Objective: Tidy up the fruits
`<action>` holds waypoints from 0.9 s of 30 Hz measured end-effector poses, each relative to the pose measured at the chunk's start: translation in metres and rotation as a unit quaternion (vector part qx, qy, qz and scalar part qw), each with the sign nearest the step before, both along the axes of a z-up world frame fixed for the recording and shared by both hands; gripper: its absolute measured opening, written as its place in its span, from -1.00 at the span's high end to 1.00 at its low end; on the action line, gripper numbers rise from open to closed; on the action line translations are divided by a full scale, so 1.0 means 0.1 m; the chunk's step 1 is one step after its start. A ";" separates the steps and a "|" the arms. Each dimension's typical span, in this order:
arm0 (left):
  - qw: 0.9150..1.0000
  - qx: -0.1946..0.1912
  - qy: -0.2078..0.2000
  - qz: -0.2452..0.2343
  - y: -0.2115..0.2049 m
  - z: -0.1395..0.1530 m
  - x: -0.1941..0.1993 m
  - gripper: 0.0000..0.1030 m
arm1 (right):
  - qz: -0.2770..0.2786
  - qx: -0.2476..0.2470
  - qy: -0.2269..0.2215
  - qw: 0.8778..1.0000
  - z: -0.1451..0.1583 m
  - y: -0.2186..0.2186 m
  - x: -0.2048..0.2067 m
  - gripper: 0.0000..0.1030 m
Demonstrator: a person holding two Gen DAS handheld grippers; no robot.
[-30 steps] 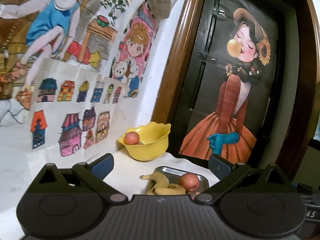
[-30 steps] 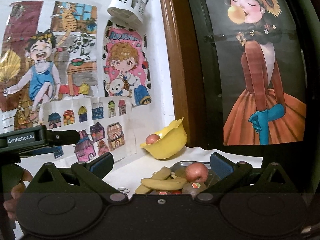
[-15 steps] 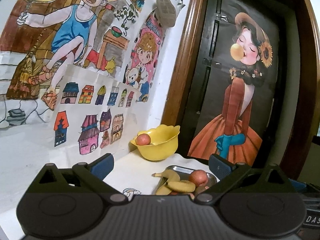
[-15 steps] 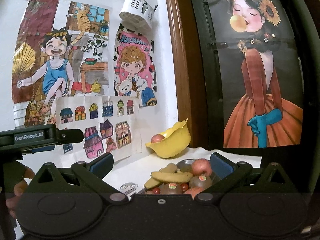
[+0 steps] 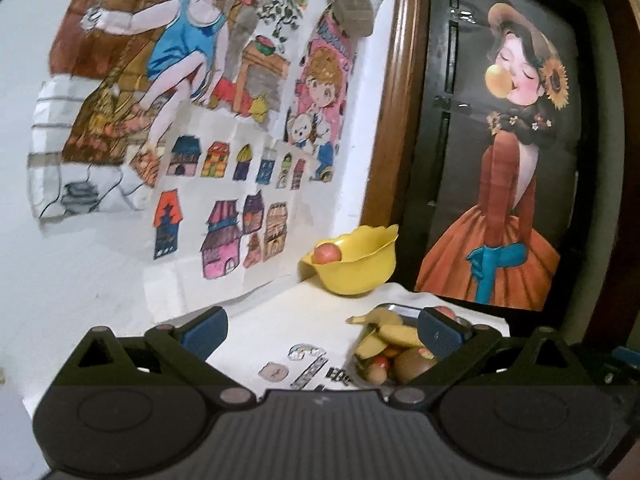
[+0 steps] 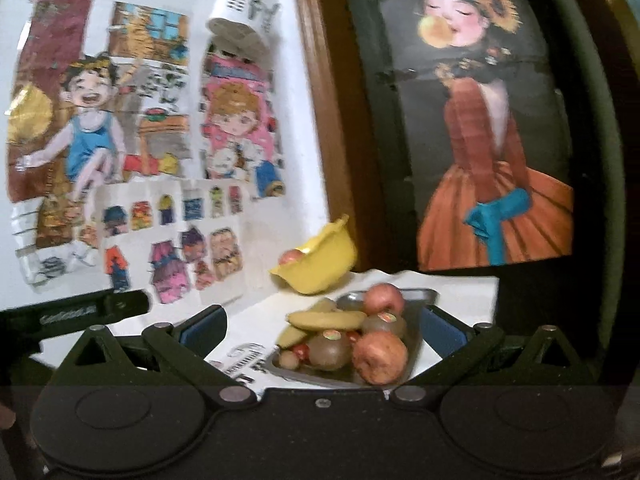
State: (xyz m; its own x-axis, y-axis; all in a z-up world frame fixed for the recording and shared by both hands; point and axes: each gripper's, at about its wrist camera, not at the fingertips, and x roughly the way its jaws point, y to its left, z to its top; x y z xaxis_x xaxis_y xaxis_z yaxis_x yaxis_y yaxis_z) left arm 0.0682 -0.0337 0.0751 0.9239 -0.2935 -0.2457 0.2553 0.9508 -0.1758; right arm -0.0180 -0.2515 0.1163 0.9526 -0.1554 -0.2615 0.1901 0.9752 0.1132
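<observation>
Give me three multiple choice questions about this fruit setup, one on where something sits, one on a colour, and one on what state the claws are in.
1. Where does the yellow bowl stand?
A. On the metal tray
B. Beyond the metal tray, toward the corner of wall and door frame
C. In a claw

2. What colour are the claw pads?
A. Blue
B. Red
C. White

3. What state are the two claws in?
A. Both shut on a banana
B. Left open, right holding an apple
C. Both open and empty

Answers:
1. B, the bowl stands on the white surface behind the tray, with one apple inside.
2. A, blue pads show on both fingers in each wrist view.
3. C, the left claw and right claw have their fingers spread wide, and the bananas lie untouched on the tray.
</observation>
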 end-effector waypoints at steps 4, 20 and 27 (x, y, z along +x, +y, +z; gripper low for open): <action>1.000 -0.007 0.018 0.011 0.05 -0.15 -0.01 -0.99 | -0.034 -0.004 0.011 0.999 -0.10 0.04 0.00 -0.99; 0.998 0.031 0.041 0.033 0.11 -0.61 -0.16 -0.99 | 0.015 0.018 0.062 0.998 -0.58 0.07 -0.03 -0.99; 0.998 0.038 0.038 0.015 0.02 -0.71 -0.20 -0.99 | 0.032 0.023 0.063 0.997 -0.71 0.06 -0.03 -0.99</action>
State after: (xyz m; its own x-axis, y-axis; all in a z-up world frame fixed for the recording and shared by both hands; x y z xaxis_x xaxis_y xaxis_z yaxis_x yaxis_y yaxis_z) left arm 0.0483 -0.0318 0.0037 0.9099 -0.2438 -0.3356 0.2154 0.9691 -0.1200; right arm -0.0206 -0.2454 0.0452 0.9192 -0.0809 -0.3853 0.1438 0.9801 0.1371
